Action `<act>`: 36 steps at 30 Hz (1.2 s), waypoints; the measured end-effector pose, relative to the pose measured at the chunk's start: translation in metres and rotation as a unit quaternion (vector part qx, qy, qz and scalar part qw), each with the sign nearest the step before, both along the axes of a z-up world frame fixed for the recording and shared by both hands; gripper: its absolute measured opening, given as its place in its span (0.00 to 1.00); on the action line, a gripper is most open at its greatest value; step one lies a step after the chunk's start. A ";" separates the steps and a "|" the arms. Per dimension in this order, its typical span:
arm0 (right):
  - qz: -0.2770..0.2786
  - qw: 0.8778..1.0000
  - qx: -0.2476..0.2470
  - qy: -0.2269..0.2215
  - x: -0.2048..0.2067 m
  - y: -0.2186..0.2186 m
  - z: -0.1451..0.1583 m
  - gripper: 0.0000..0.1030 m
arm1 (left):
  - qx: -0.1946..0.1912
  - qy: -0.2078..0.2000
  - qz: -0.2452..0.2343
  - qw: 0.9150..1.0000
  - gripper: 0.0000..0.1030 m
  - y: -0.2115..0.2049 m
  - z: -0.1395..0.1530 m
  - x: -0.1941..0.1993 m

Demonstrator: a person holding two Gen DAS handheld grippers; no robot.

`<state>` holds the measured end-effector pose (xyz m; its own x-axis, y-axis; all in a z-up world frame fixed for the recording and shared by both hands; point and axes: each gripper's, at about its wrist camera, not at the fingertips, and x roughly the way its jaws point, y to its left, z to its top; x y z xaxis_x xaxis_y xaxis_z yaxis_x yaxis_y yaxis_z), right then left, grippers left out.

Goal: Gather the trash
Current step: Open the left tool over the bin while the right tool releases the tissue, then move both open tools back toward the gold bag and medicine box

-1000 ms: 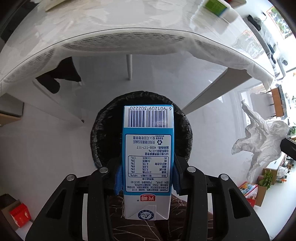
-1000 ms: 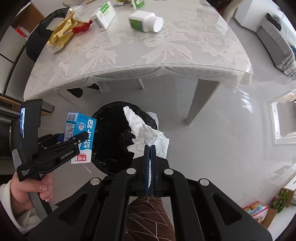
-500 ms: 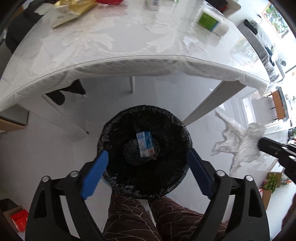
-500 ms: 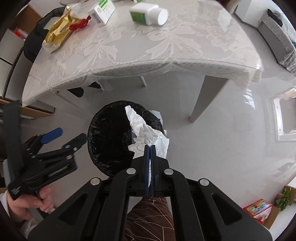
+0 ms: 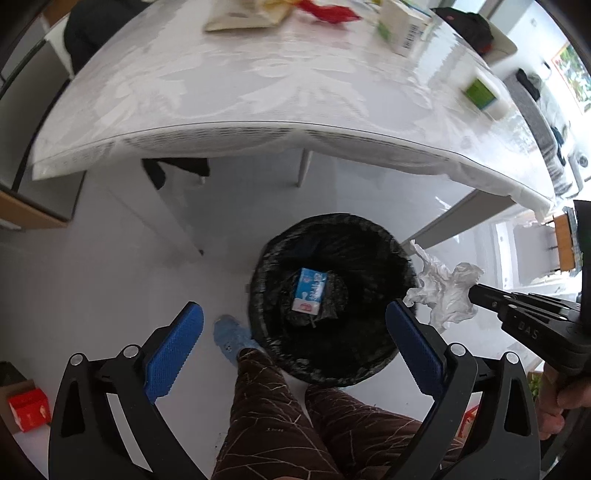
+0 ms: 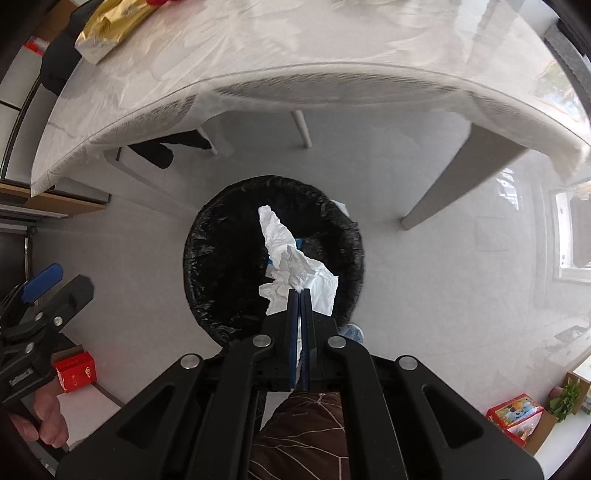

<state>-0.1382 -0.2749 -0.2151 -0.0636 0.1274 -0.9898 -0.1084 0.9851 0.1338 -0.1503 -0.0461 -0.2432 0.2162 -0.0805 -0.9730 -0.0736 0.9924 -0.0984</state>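
A black-lined trash bin (image 5: 384, 354) stands on the floor before the table; in the right wrist view its rim (image 6: 207, 295) shows too. A blue milk carton (image 5: 309, 290) lies inside it. My left gripper (image 5: 291, 343) is open and empty above the bin's near rim. My right gripper (image 6: 300, 291) is shut on a crumpled white tissue (image 6: 295, 266) and holds it over the bin. The tissue (image 5: 441, 291) and right gripper (image 5: 474, 290) show at the bin's right edge in the left wrist view. The left gripper (image 6: 55, 280) shows at far left in the right wrist view.
A table with a white lace cloth (image 5: 258, 85) carries a gold wrapper (image 6: 110, 22), a white box (image 5: 400, 27) and a green-labelled bottle (image 5: 480, 92). A table leg (image 6: 443, 184) stands right of the bin. My legs (image 5: 295, 424) are behind it. A red box (image 6: 75, 371) lies on the floor.
My left gripper opened and dropped the milk carton into the bin, then pulled back left. My right gripper carried the tissue over the bin opening.
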 end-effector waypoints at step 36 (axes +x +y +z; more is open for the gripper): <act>0.023 0.994 -0.025 -0.107 0.025 0.044 0.056 0.90 | 0.010 -0.035 0.013 0.999 0.94 0.037 0.030 0.011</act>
